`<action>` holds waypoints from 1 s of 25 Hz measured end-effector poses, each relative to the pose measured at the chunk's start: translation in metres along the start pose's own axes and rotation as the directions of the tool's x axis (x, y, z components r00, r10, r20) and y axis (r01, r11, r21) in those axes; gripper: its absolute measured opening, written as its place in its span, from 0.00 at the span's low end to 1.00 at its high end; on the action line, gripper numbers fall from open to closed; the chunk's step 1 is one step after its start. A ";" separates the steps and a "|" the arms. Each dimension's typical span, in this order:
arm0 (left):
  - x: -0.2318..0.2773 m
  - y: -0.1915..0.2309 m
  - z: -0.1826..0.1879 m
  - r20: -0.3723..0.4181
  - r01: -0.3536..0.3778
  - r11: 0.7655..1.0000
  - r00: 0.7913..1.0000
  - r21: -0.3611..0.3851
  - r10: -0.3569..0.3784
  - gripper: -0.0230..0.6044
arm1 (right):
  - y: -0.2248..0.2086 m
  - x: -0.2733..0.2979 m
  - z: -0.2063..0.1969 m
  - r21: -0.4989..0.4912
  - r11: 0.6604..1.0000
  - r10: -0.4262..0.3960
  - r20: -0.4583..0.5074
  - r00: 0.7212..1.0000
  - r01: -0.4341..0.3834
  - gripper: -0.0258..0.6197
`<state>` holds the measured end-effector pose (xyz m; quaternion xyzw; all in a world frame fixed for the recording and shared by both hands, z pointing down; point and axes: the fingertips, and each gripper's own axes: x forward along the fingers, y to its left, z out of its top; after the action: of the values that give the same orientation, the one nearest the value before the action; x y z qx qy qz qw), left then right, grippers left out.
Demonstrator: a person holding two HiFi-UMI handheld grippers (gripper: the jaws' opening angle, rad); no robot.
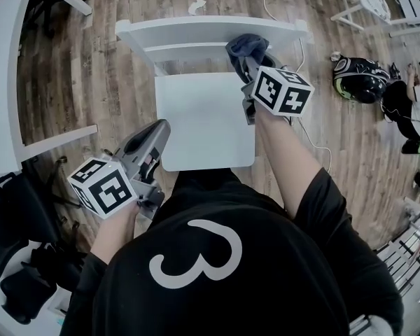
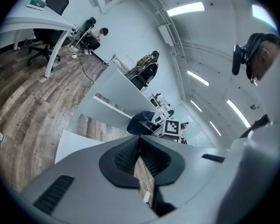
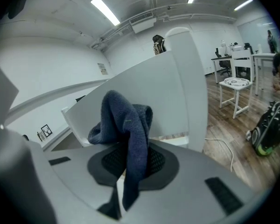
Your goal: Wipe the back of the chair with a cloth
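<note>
Dark blue cloth (image 1: 246, 46) sits bunched at the top edge of a white chair back (image 1: 196, 28), upper centre of the head view and right of that edge's middle. It is pinched in the right gripper (image 1: 246, 63). The right gripper view shows the jaws clamped on a fold of it, with one bundle rising above them and a tail hanging below. The pale panel of the chair back stands just behind.

The fabric looks soft, light and limp. It should drape and mould to the edge rather than skid off. A hold on a gathered fold, as here, appears to leave enough loose material to press flat on the surface. Too thin a pinch could let it pull free when dragged.

Below the chair back, the square white seat (image 1: 204, 121) fills the middle of the frame. The left gripper (image 1: 154, 140) hangs at the seat's lower left corner, well apart from the cloth. Its own view shows the jaws drawn together with nothing between them, only a sliver of floor (image 1: 91, 61) behind.

The person (image 1: 217, 271), in a black shirt, stands at the seat's near side, lower frame. A white table (image 1: 7, 82) runs down the left edge, and a helmet (image 1: 360, 79) lies on the wood floor at right.

The wipe appears to be under way, with most of the chair back left to cover.
</note>
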<state>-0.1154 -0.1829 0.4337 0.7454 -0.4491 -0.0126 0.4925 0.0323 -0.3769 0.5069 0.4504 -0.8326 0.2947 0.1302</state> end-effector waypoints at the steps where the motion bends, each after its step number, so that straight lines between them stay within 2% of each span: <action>1: 0.003 -0.004 -0.003 -0.006 0.002 1.000 1.000 0.002 -0.002 0.06 | -0.008 -0.004 0.001 0.002 1.000 -0.009 0.002 1.000 0.009 0.12; 10: 0.022 -0.029 -0.010 -0.025 0.014 0.999 1.000 0.034 -0.013 0.06 | -0.069 -0.033 0.007 0.045 0.996 -0.076 0.031 0.997 0.074 0.12; 18: 0.023 -0.033 -0.015 -0.037 0.015 0.999 0.999 0.036 -0.014 0.06 | -0.069 -0.034 0.007 0.049 0.997 -0.064 0.030 0.997 0.063 0.12; 25: 0.018 -0.021 -0.009 -0.014 0.018 1.000 1.000 0.018 -0.018 0.06 | -0.053 -0.041 -0.001 0.062 0.998 -0.002 0.037 0.999 0.000 0.12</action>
<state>-0.0862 -0.1863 0.4305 0.7540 -0.4389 -0.0076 0.4887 0.0988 -0.3707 0.5072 0.4599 -0.8252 0.3120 0.1010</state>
